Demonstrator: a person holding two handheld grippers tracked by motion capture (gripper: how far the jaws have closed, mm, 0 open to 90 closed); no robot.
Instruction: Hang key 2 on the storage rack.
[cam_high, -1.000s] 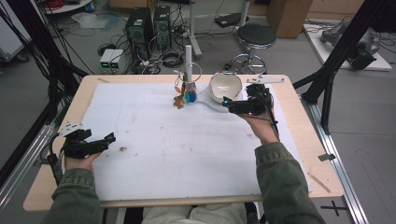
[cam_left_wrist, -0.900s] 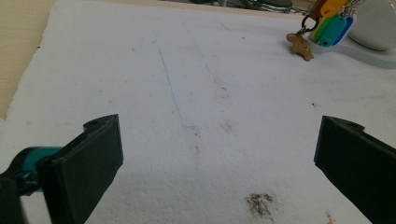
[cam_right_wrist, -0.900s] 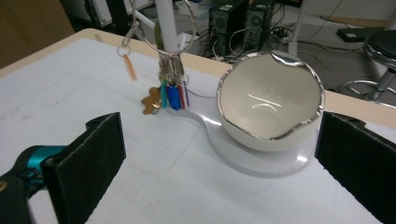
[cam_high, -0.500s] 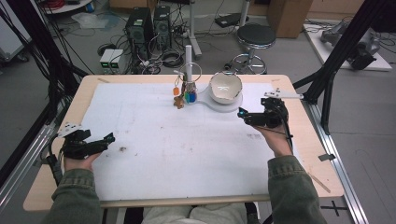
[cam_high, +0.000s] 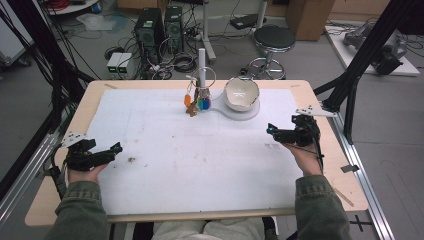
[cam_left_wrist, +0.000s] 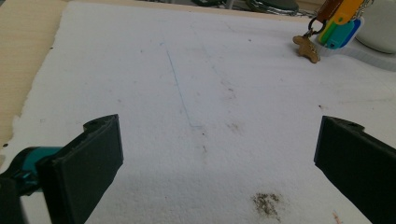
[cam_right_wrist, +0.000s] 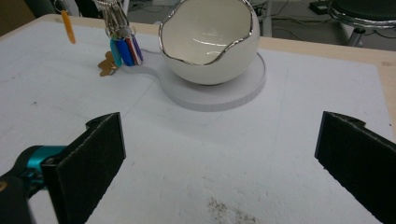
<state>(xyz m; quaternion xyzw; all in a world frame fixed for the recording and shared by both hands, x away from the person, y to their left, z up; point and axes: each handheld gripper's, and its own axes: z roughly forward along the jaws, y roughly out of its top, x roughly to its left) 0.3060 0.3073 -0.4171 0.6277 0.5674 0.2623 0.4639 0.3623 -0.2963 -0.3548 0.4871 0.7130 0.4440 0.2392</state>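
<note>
Keys (cam_high: 196, 102) hang from the white stand's post near the table's far edge, just left of the eggshell bowl (cam_high: 241, 93) on that stand's base; both the right gripper (cam_high: 276, 133) and left gripper (cam_high: 111, 151) are released and empty, the right facing the bowl as if readying a reach.

A round black stool (cam_high: 274, 39) stood on the grey floor (cam_high: 310, 60) beyond the table (cam_high: 340, 165). Computer towers (cam_high: 159, 25) and tangled cables (cam_high: 180, 62) sat nearby.

White silver-rimmed bowl (cam_right_wrist: 210, 42), black claw jaws
</note>
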